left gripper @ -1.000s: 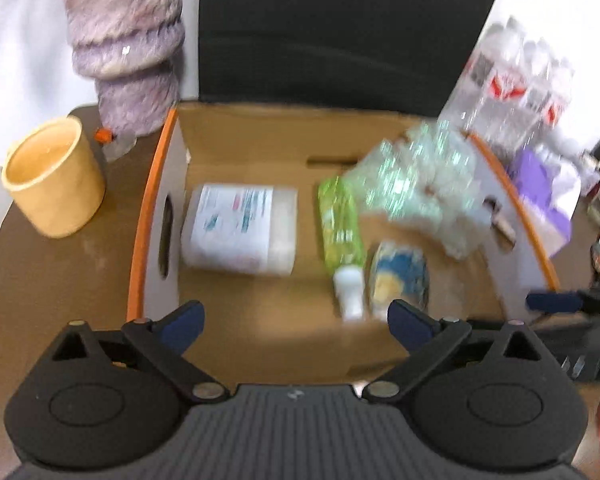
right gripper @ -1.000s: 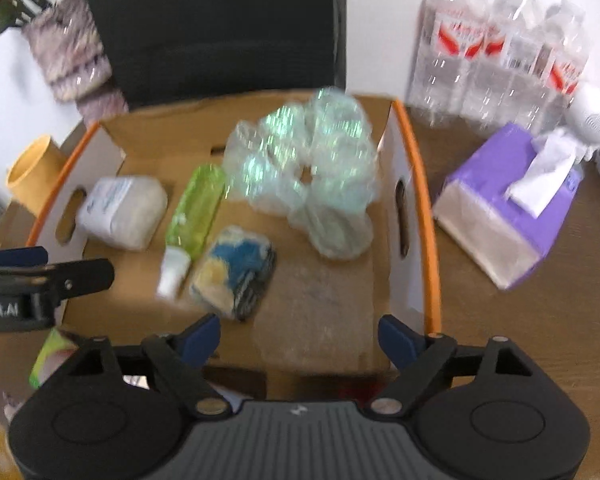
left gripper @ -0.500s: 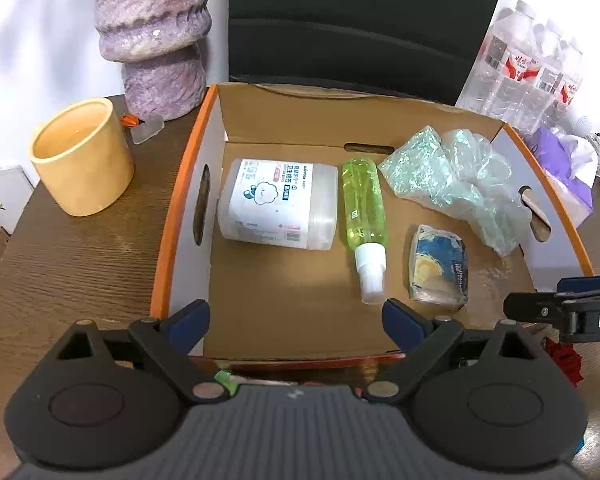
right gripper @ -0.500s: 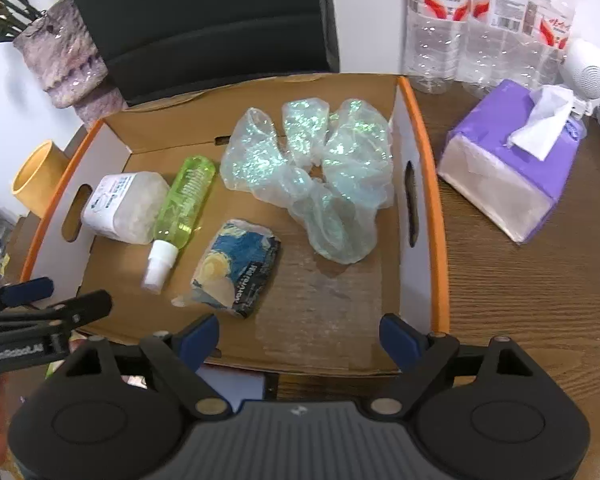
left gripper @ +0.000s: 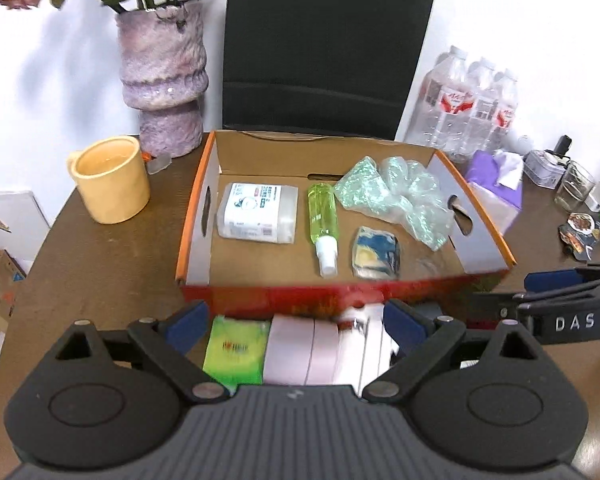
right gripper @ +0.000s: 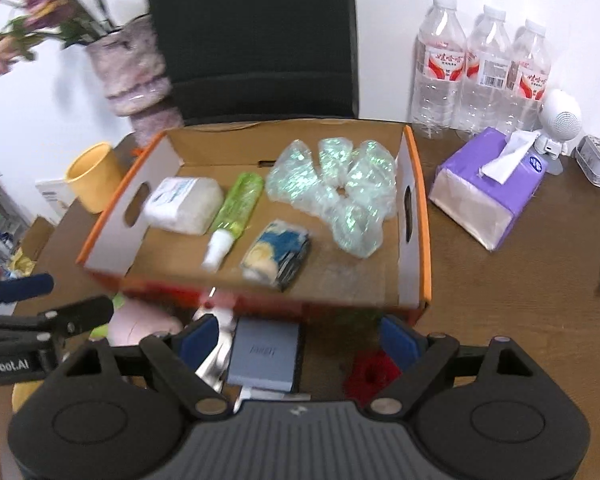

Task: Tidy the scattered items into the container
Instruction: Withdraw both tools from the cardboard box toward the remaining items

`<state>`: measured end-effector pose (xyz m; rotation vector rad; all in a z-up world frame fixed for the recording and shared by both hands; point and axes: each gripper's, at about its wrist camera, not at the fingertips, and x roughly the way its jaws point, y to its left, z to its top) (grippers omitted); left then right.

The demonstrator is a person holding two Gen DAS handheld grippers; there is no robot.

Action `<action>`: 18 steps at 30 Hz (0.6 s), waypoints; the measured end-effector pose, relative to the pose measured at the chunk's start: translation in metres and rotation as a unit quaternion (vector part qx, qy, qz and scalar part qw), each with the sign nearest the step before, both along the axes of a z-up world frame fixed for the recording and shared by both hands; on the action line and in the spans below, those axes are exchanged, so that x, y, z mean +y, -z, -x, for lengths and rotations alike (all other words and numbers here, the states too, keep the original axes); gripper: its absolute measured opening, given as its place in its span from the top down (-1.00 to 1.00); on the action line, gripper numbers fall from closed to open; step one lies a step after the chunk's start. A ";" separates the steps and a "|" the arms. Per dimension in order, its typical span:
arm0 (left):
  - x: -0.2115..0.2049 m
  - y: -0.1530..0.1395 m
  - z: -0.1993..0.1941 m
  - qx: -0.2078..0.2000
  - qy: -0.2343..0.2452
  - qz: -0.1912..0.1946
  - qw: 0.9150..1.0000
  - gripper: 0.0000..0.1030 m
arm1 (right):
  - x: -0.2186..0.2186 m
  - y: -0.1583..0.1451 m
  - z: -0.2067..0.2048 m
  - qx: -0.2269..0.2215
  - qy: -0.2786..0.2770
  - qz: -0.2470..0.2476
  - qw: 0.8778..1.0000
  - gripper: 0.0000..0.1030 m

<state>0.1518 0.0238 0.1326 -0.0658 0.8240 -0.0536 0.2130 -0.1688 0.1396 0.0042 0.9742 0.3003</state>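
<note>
Left tongs (left gripper: 295, 324) spread wide, grasping nothing, poised above items on the near side of the box. Right tongs (right gripper: 300, 338) likewise spread and unladen, above a grey-blue flat rectangular case (right gripper: 265, 354).

Brown wooden table (left gripper: 100, 264) carrying all. Black chair back (left gripper: 324, 44) behind the far edge. Open cardboard box with orange rims and red front wall (left gripper: 204, 184) at centre, cut-out handles in both side walls. Mottled purple ceramic vase with flowers (left gripper: 162, 76) off the box's far left corner; yellow ceramic mug (left gripper: 110, 180) beside the vase, apart from the box. Three clear plastic water bottles with red labels (right gripper: 484, 76) at far right; purple tissue pack (right gripper: 488, 192) just in front, near the box's right wall.

Inside the box, left to right: white rectangular wipes packet (left gripper: 258, 213); green spray bottle with white cap (left gripper: 323, 220) lying flat, cap toward the near wall; crumpled iridescent clear plastic wrap (left gripper: 396, 196) at the far right corner; blue-and-yellow snack packet (left gripper: 376, 252) in front of the wrap.

Outside the box, along the red front wall: pale pink folded packets (left gripper: 320, 352), green-yellow packet (left gripper: 236, 350) touching their left side, red fuzzy object (right gripper: 370, 374) right of the case, too blurred to identify.
</note>
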 end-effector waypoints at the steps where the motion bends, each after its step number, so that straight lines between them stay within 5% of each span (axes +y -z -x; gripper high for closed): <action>1: -0.001 0.000 0.008 -0.004 0.001 0.000 1.000 -0.87 | -0.001 0.001 0.008 -0.004 -0.003 -0.001 1.000 -0.70; 10: -0.008 0.017 0.090 -0.062 -0.013 -0.005 0.998 -0.94 | -0.014 0.014 0.096 -0.049 -0.010 -0.031 0.998 -0.71; 13: -0.013 0.030 0.120 -0.090 -0.009 -0.010 0.996 -0.99 | -0.018 0.023 0.133 -0.091 -0.013 -0.042 0.995 -0.83; 18: -0.016 0.067 0.166 -0.137 -0.023 -0.035 0.990 -1.00 | -0.022 0.049 0.191 -0.195 0.004 0.008 0.981 -0.89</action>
